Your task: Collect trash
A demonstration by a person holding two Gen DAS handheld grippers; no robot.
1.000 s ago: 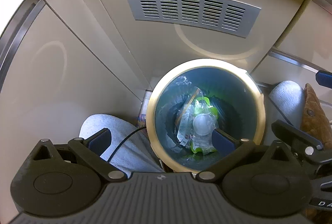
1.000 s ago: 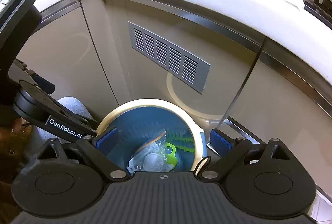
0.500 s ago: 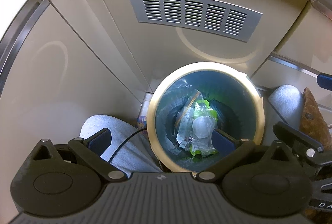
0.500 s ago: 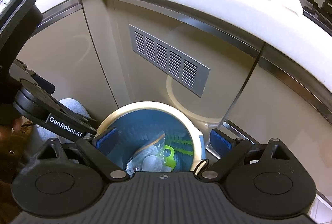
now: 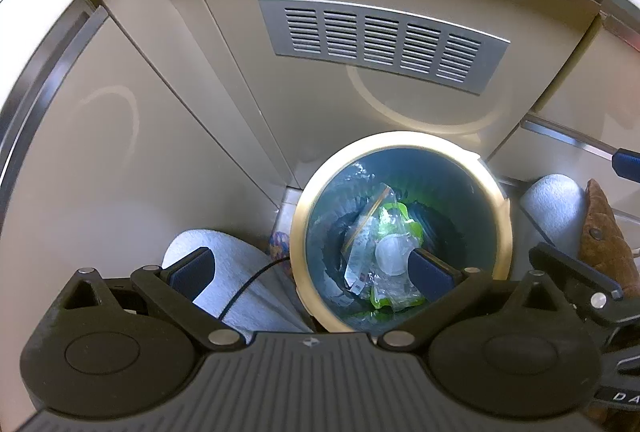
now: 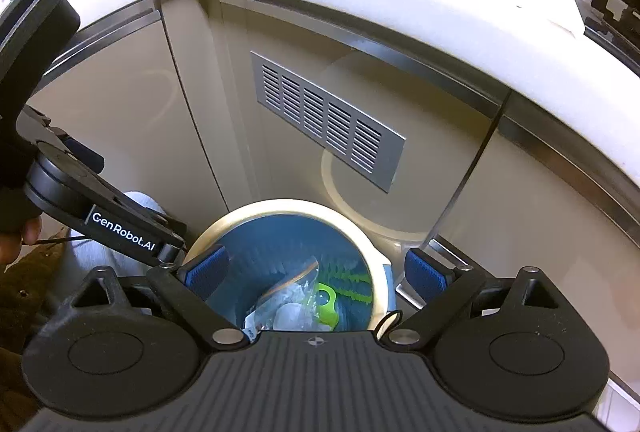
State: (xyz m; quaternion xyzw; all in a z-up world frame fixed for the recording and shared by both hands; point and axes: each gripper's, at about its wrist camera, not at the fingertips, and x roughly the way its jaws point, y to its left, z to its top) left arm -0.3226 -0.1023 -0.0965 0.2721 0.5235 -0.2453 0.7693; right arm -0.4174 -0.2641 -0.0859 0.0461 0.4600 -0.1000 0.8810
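Looking down past beige cabinet doors (image 5: pixel 120 160) with a slatted metal vent (image 5: pixel 384 44), I see the round bin (image 5: pixel 298 228) on the floor against them, blue liner inside. My left gripper (image 5: pixel 312 268) hangs over it with fingers spread wide, empty; my right gripper (image 6: pixel 316 274) is likewise wide apart and empty. Crumpled clear plastic trash (image 5: pixel 380 252) with green bits lies at the bin's bottom.
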